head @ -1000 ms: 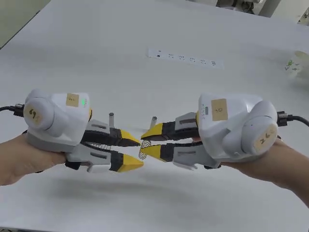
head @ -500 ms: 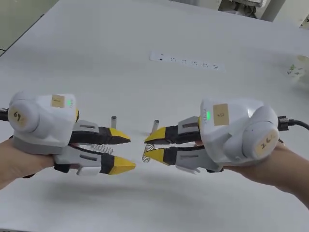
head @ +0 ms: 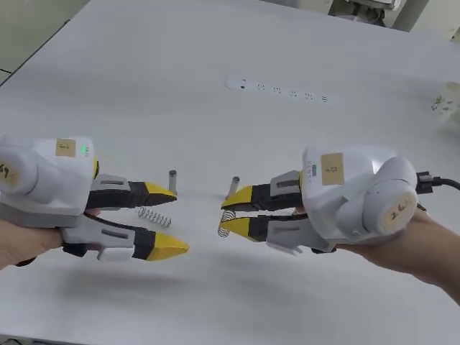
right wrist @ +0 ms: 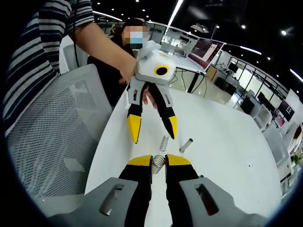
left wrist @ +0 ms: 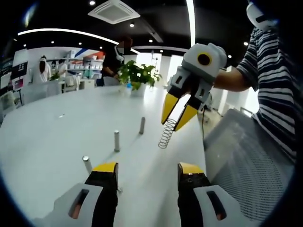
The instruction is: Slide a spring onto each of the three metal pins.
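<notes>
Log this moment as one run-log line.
right gripper: shut on spring, above table | left gripper: open, near loose spring lying on table | pins: three upright, bare

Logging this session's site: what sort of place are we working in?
Probably an open-plan office or lab: a large white table with a power strip, a mesh chair, and monitors behind.

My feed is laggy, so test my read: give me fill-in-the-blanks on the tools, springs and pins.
The right tool is shut on a ____.
The left tool is ____ and holds nothing.
A loose spring lies on the table nearest the ____ tool.
____ bare pins stand in the left gripper view.
Missing words: spring; open; left; three.
</notes>
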The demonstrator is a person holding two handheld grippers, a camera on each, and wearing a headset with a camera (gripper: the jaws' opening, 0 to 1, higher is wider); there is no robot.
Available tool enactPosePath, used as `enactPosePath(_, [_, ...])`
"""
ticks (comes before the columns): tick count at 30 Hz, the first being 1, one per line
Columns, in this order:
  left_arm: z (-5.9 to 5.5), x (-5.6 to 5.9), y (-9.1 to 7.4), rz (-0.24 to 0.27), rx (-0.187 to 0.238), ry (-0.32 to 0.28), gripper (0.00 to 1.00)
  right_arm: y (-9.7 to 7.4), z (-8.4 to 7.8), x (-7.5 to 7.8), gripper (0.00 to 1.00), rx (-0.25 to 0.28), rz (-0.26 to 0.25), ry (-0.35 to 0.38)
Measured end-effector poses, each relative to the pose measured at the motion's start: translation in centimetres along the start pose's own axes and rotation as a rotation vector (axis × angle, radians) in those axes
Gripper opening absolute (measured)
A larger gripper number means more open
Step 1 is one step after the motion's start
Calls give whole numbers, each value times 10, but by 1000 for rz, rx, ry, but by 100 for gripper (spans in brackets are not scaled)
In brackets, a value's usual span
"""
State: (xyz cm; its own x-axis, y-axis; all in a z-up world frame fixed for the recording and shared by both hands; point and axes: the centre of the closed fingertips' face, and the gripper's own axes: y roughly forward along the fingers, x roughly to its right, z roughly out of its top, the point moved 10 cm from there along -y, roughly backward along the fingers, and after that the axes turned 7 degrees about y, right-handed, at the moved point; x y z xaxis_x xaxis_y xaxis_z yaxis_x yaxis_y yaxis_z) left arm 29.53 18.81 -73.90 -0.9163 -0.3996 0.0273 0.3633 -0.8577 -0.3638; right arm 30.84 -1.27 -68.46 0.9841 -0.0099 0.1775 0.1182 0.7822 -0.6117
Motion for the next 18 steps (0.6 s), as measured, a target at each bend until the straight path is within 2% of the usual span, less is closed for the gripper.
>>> enactPosePath(10, [-9, -9, -19, 70, -9, -24, 56, -2, -3, 2, 7, -2, -12, 10])
enactPosePath(18, [-17, -10, -28, 85, -22, -39, 65, -4, -5, 4, 7, -4, -25, 13])
